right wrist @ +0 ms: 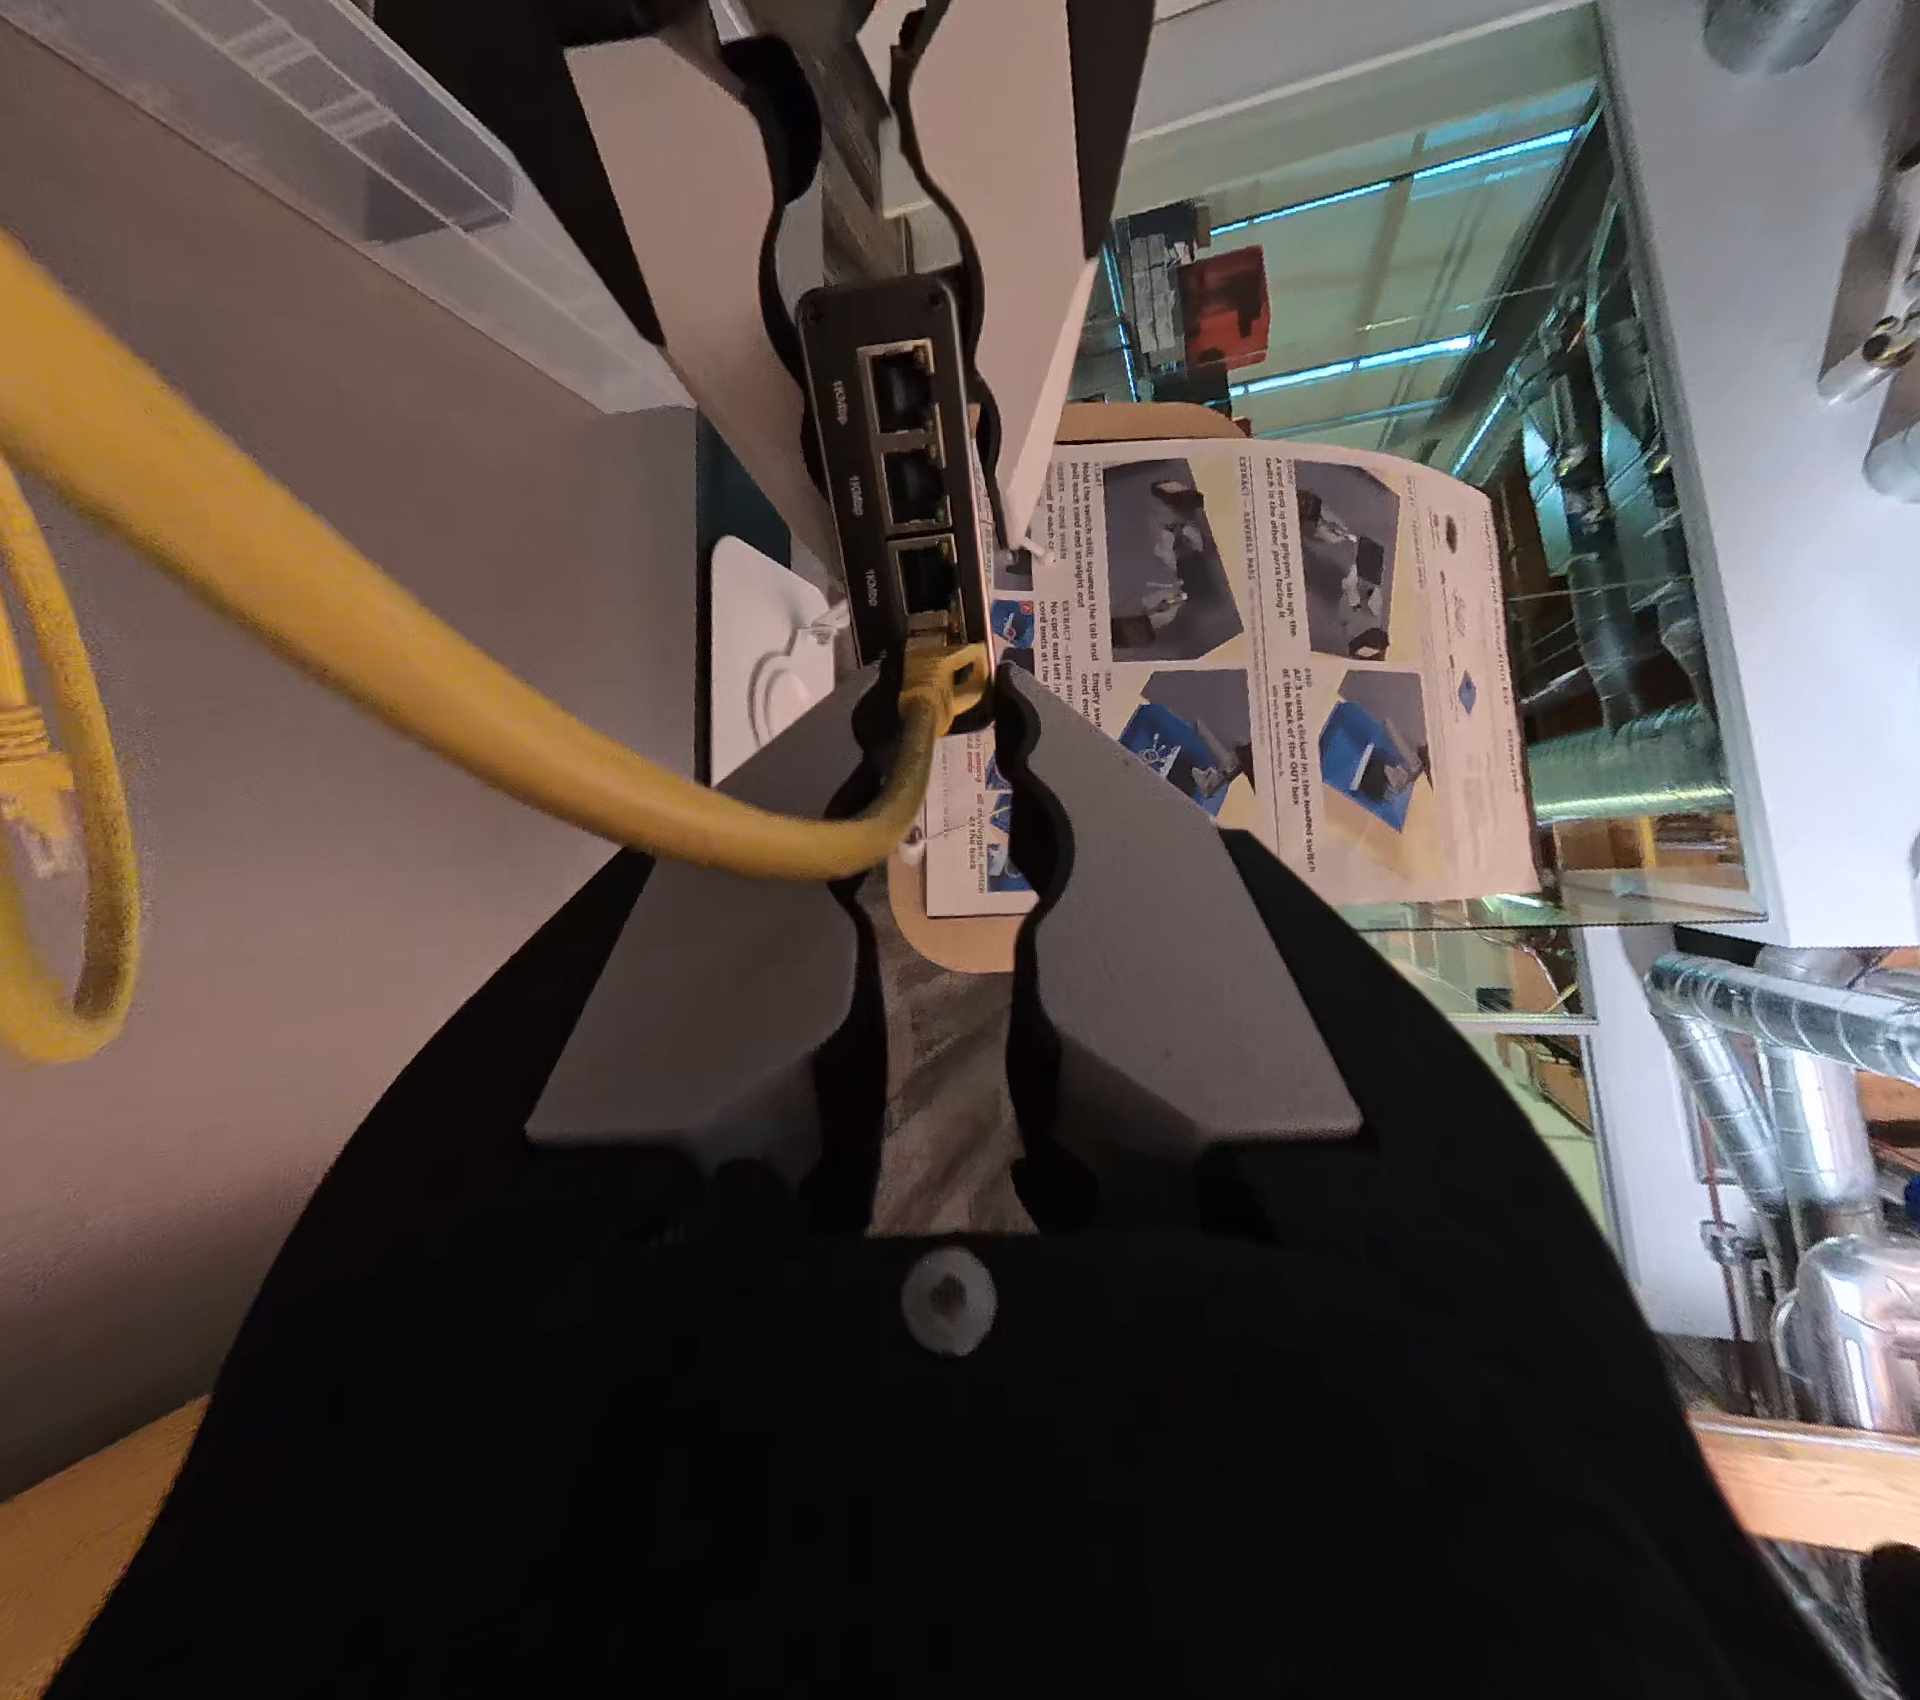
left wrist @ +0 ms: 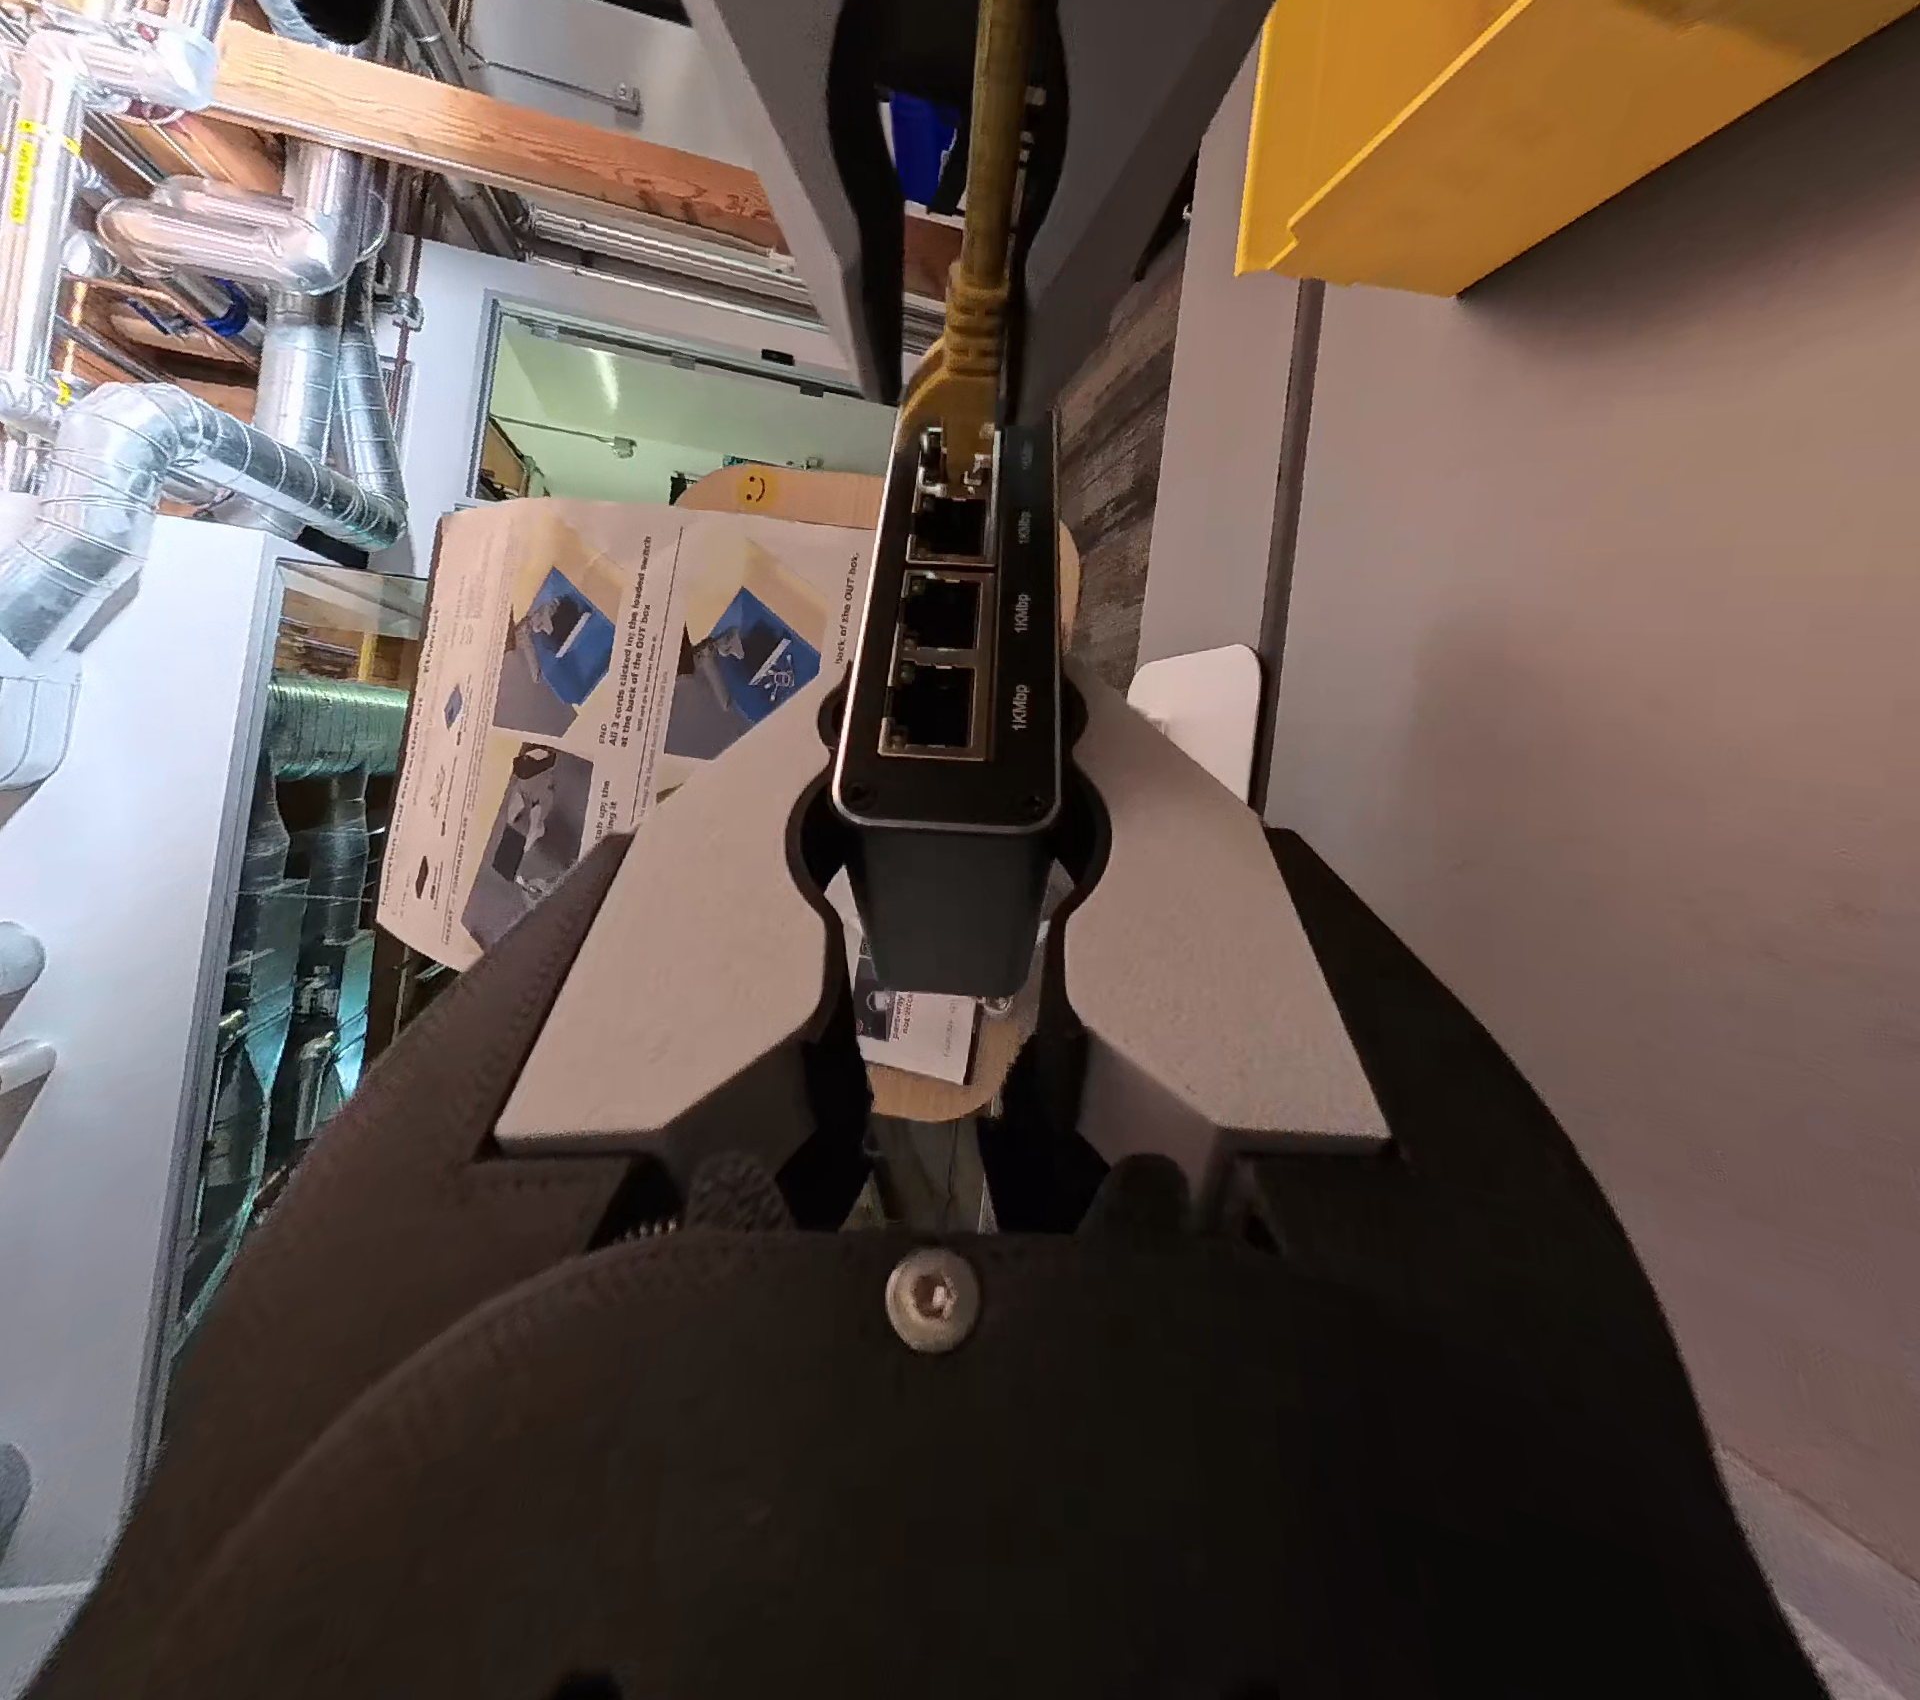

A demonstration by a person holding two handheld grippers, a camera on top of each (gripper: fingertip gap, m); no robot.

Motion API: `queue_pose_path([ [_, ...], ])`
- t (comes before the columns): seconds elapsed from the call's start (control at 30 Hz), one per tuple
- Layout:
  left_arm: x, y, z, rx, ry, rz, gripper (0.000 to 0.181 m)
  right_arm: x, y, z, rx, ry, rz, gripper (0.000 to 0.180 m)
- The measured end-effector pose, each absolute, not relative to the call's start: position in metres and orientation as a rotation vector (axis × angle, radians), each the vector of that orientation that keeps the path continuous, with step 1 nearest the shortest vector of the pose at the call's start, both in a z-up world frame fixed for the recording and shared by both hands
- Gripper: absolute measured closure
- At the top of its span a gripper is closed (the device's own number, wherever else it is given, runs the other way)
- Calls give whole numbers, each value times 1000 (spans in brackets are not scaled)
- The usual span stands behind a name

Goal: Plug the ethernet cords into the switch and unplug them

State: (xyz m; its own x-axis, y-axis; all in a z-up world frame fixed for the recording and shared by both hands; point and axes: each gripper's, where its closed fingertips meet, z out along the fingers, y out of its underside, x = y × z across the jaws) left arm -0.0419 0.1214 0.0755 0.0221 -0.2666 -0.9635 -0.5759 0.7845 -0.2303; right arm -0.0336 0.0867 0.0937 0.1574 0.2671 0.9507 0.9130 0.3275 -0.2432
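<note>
1. Two grippers face each other, the black switch (left wrist: pixel 940 715) between them.
2. Left gripper (left wrist: pixel 945 803) is clamped on the switch body, ports facing outward toward the right one.
3. Right gripper (right wrist: pixel 940 715) pinches the yellow ethernet cord (right wrist: pixel 436 674) just behind its plug (right wrist: pixel 940 679), which sits at the end port nearest it.
4. Three ports (left wrist: pixel 935 622) show empty.
5. Printed instruction sheet (right wrist: pixel 1299 674) stands behind.

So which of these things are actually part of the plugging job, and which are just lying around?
Part of the job:
- switch, clamped in the left gripper
- yellow ethernet cord, its plug at the switch's end port, held in the right gripper

Just lying about:
- yellow bin
- instruction sheet
- clear plastic box
- ceiling ducts
</note>
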Motion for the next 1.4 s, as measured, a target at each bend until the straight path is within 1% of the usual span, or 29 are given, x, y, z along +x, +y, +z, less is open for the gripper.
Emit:
queue_pose_path([
  [0.13,-44,124,72,-699,1586,287,148,-35,90,89,-1166,-1359,-686,165],
  [0.83,-34,128,55,-688,1629,375,148,-22,97,68,-1219,-1419,-786,163],
  [1.4,-35,118,71,-660,1578,363,148,-26,88,84,-1178,-1361,-807,165],
])
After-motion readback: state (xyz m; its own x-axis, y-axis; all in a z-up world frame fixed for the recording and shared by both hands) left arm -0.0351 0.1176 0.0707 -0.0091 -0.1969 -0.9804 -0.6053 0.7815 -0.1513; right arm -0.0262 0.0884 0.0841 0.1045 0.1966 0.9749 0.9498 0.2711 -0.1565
